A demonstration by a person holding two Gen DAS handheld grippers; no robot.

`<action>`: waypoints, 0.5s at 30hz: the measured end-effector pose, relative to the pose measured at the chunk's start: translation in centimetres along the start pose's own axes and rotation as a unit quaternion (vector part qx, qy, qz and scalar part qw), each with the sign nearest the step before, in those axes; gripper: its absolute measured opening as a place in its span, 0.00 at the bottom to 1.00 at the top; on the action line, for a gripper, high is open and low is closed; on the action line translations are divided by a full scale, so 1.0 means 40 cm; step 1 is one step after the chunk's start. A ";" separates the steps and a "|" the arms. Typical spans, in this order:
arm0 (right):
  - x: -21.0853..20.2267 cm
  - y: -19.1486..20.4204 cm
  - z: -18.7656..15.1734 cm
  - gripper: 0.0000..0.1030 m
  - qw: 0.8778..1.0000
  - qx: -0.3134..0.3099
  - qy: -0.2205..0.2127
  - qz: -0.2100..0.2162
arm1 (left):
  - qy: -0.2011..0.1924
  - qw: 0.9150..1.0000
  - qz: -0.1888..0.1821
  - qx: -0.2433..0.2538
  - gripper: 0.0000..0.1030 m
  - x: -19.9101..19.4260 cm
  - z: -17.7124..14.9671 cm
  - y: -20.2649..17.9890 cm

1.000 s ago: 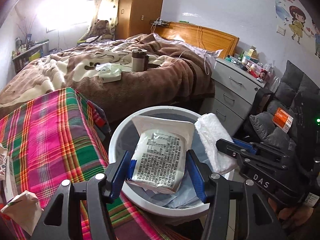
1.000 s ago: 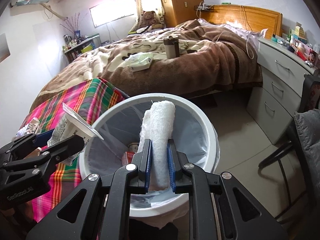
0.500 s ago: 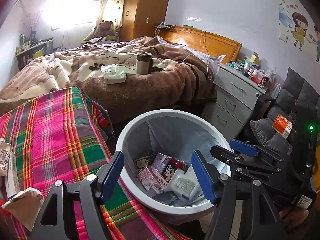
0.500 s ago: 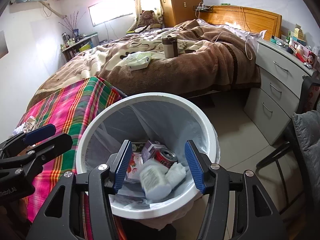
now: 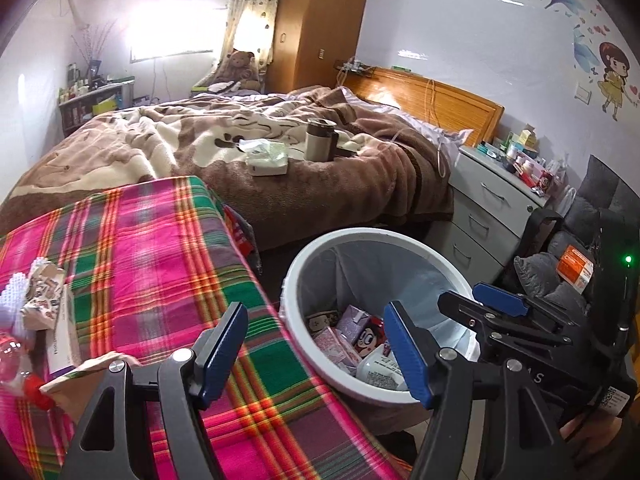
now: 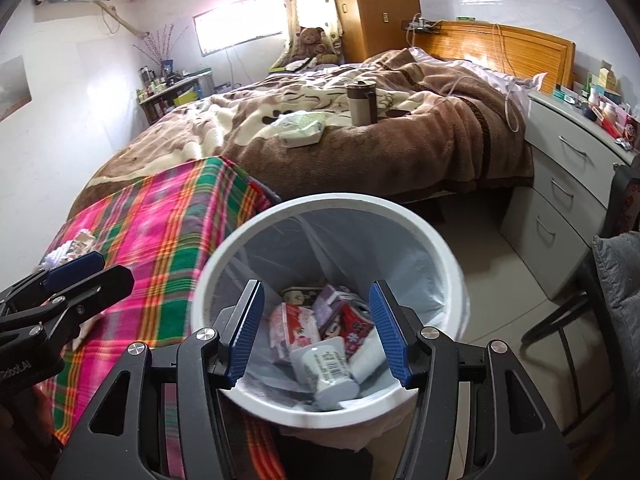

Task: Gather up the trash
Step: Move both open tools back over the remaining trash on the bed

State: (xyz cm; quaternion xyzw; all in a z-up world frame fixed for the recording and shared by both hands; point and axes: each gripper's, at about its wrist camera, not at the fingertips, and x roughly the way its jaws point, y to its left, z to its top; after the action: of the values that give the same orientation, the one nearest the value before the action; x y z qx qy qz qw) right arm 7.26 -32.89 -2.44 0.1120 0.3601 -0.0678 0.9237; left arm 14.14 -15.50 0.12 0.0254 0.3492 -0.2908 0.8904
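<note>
Lower left, crumpled wrappers (image 5: 42,304) lie on your plaid cloth (image 5: 160,248). Your left gripper (image 5: 316,350) and right gripper (image 6: 316,330) gape empty over the white bin (image 6: 448,264); the pouch and towel roll they held now lie inside.

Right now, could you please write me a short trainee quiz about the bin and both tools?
1. True or false: the right tool is open over the bin.
2. What stands upright on the bed: A) flask B) lamp C) vase?
3. The left tool is ____, holding nothing.

Key: 1 true. 2 A, the flask on the bed. 3 open.
</note>
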 end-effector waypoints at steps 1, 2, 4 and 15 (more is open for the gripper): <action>-0.001 0.010 -0.001 0.55 1.000 -0.002 -0.002 0.004 | -0.003 1.000 0.004 -0.001 0.68 -0.008 -0.002 0.008; -0.001 0.018 -0.001 0.55 1.000 -0.003 -0.003 0.007 | -0.007 1.000 0.011 -0.003 0.68 -0.021 -0.004 0.019; 0.002 0.038 -0.003 0.55 1.000 -0.008 -0.003 0.017 | -0.010 1.000 0.027 -0.004 0.68 -0.036 -0.006 0.036; 0.016 0.171 -0.016 0.55 0.997 -0.029 -0.002 0.075 | -0.037 0.995 0.084 -0.048 0.68 -0.136 -0.032 0.187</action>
State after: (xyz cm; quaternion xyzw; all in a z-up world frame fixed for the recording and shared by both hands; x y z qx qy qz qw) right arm 8.73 -26.15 -2.24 0.1113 0.3510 0.0116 0.9296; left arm 14.17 -6.26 1.42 0.0008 0.3265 -0.1990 0.9240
